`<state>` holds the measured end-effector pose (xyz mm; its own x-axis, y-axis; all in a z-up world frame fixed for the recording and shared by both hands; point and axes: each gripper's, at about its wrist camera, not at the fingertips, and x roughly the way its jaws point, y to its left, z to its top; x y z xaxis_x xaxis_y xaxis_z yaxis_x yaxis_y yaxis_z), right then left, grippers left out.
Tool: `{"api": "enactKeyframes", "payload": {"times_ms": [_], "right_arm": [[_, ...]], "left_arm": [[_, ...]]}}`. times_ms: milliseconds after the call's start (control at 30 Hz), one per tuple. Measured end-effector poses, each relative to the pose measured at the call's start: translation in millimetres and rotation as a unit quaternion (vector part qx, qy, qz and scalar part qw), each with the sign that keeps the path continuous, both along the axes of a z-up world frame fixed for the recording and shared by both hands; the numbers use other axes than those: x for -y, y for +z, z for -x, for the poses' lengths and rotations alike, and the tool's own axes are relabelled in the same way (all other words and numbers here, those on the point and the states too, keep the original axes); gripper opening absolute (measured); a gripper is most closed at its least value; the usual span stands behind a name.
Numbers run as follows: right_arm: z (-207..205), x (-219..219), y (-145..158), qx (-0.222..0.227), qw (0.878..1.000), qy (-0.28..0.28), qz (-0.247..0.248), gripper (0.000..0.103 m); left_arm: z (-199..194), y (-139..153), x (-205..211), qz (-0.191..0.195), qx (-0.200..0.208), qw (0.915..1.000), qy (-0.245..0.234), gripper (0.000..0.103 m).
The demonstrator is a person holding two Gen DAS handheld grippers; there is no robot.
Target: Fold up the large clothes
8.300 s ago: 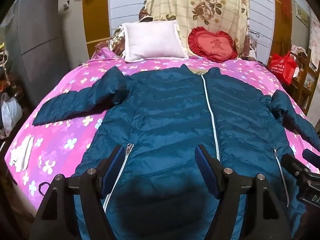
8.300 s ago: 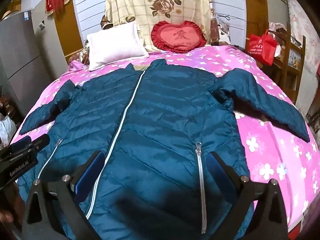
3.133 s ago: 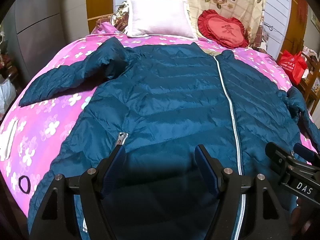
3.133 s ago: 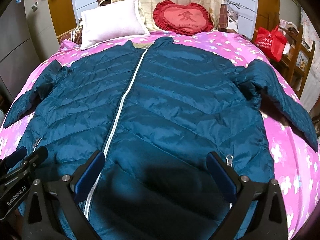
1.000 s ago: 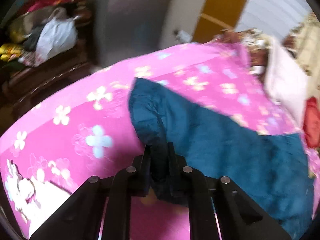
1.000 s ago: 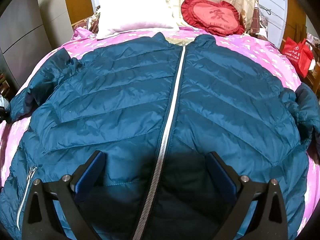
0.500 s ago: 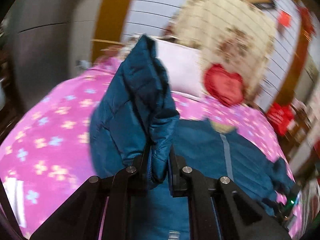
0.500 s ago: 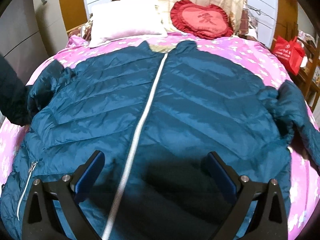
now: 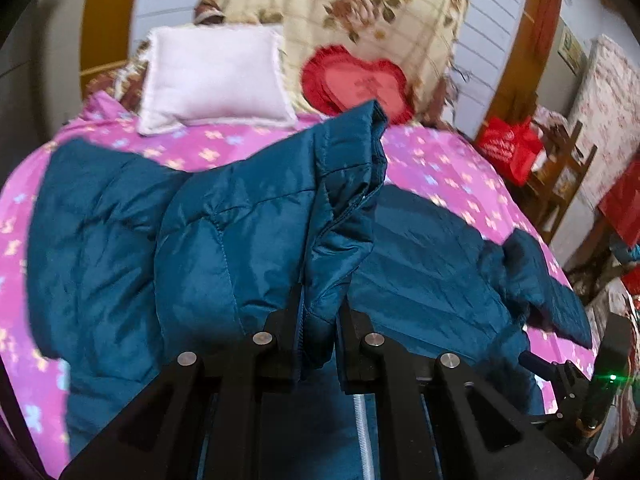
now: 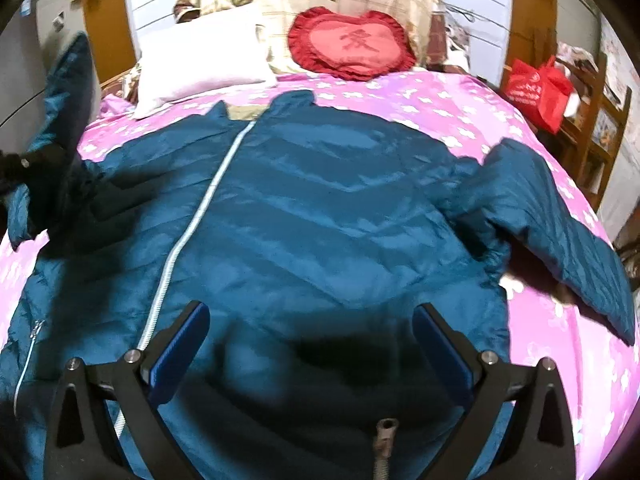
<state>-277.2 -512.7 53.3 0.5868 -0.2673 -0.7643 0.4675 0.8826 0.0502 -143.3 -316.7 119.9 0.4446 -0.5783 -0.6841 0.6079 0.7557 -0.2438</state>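
A large teal puffer jacket [image 10: 320,216] lies front-up on the pink flowered bed [image 10: 460,120], its white zipper closed. My left gripper [image 9: 318,320] is shut on the cuff end of the jacket's left sleeve [image 9: 280,216] and holds it lifted over the jacket body. In the right wrist view that raised sleeve [image 10: 68,92] stands at the far left. My right gripper [image 10: 312,344] is open and empty above the jacket's lower hem. The right sleeve [image 10: 560,224] lies spread out on the bed.
A white pillow [image 10: 200,64] and a red heart cushion [image 10: 352,44] sit at the head of the bed. A red bag [image 10: 536,88] and wooden shelves stand at the right. A grey cabinet [image 10: 24,60] is at the left.
My left gripper closed on the left sleeve end, lifted it off the bed and swung it rightward over the jacket body. My right gripper stayed open, hovering over the hem.
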Motion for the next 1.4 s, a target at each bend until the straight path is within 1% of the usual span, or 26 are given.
{"api": "enactKeyframes", "payload": {"times_ms": [200,333,433,500,533,567,633,667,800,867,933,1033,1133,1233,1267,1333,1400], "right_arm": [[6,24,-17,-0.012,1.000,-0.017,-0.012,0.103],[10,37,-28,-0.013,0.999,-0.028,-0.035,0.103],[10,42,-32,-0.016,0.999,-0.032,-0.037,0.103],[8,42,-33,-0.021,0.999,-0.030,-0.035,0.103],[7,41,-33,-0.022,0.999,-0.029,-0.034,0.103],[6,41,-33,-0.023,0.999,-0.028,-0.034,0.103],[6,41,-32,-0.024,0.999,-0.029,-0.037,0.103],[6,41,-31,-0.024,0.999,-0.029,-0.039,0.103],[8,37,-26,-0.020,0.998,-0.027,-0.047,0.103],[10,35,-20,-0.013,0.998,-0.026,-0.048,0.103],[8,32,-13,-0.002,0.998,-0.021,-0.052,0.103],[-3,30,-7,0.014,0.997,-0.007,-0.074,0.103],[-26,27,-6,0.022,0.995,0.008,-0.098,0.103],[-53,24,-10,0.022,0.993,0.019,-0.115,0.103],[-59,22,-12,0.020,0.992,0.020,-0.119,0.103],[-79,21,-20,0.014,0.990,0.022,-0.136,0.103],[-92,19,-27,0.011,0.990,0.021,-0.140,0.103]], "left_arm": [[7,-32,40,-0.018,-0.018,0.9994,-0.021,0.000],[8,-50,56,-0.025,-0.030,0.9988,-0.030,0.000],[6,-57,58,-0.016,-0.050,0.9980,-0.036,0.000],[2,-61,56,0.003,-0.082,0.9956,-0.047,0.000],[0,-61,53,0.022,-0.105,0.9927,-0.055,0.010],[-2,-62,52,0.035,-0.121,0.9902,-0.061,0.025],[-3,-61,47,0.059,-0.140,0.9863,-0.064,0.040],[-2,-59,46,0.061,-0.140,0.9862,-0.064,0.042],[7,-45,33,0.040,-0.123,0.9895,-0.064,0.042],[14,-32,20,0.027,-0.092,0.9935,-0.060,0.042],[24,-17,0,0.006,-0.047,0.9975,-0.052,0.042],[28,-6,-31,-0.019,-0.004,0.9993,-0.033,0.042],[22,-4,-64,-0.022,0.007,0.9997,-0.009,0.042],[3,-8,-100,-0.028,0.023,0.9982,0.047,0.042],[-2,-11,-106,-0.033,0.026,0.9972,0.062,0.042],[-20,-20,-122,-0.044,0.018,0.9928,0.110,0.042],[-33,-28,-133,-0.029,0.001,0.9898,0.139,0.042]]}}
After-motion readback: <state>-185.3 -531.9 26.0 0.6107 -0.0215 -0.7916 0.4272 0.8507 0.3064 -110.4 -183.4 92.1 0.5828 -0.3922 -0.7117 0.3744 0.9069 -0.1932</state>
